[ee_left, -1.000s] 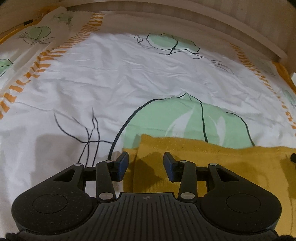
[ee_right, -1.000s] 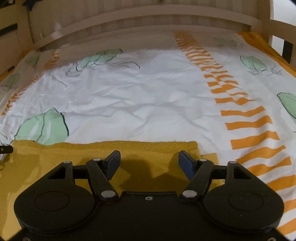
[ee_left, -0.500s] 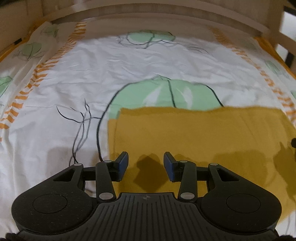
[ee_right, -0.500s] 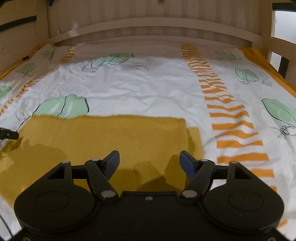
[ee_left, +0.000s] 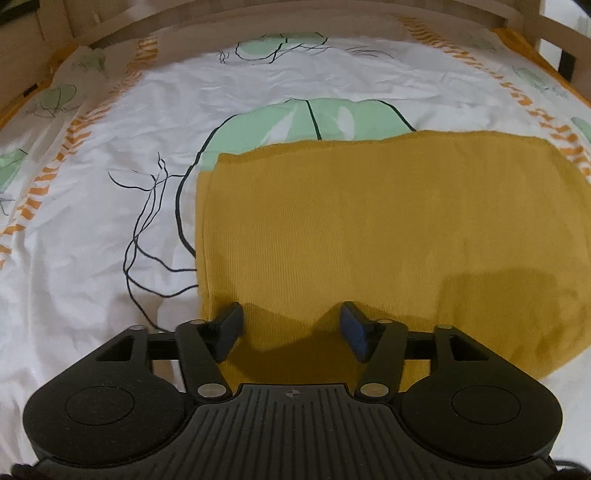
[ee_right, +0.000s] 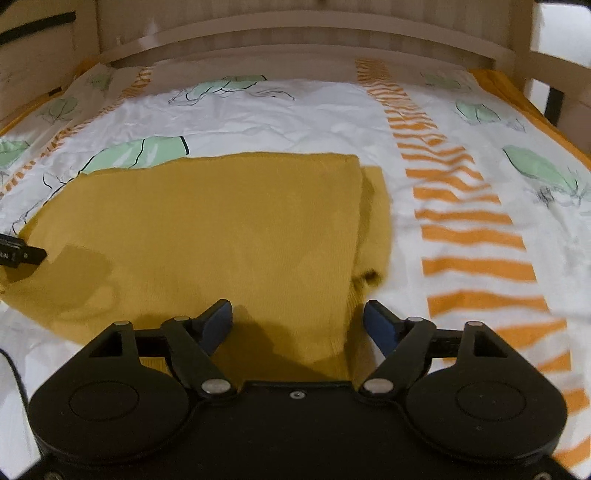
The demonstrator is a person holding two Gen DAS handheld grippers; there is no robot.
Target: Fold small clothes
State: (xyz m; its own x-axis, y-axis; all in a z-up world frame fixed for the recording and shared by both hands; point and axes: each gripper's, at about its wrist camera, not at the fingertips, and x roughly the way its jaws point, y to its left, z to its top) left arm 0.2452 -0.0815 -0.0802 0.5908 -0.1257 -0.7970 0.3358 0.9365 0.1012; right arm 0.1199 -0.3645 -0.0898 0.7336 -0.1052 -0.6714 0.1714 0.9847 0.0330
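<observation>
Both the left gripper (ee_left: 291, 328) and right gripper (ee_right: 297, 323) gape, apparently above the folded mustard garment (ee_left: 388, 229).

Yellow garment (ee_left: 388, 229) near edge hidden behind grippers.

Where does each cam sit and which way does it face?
Left wrist: on the left gripper, over the mustard garment's left end, facing the wooden bed frame; own open fingers show.
Right wrist: on the right gripper, over the garment's right end, facing the same way; own open fingers show, the left gripper's tip at the left edge.
Shared: garment, leaf-print bedsheet, bed frame.
</observation>
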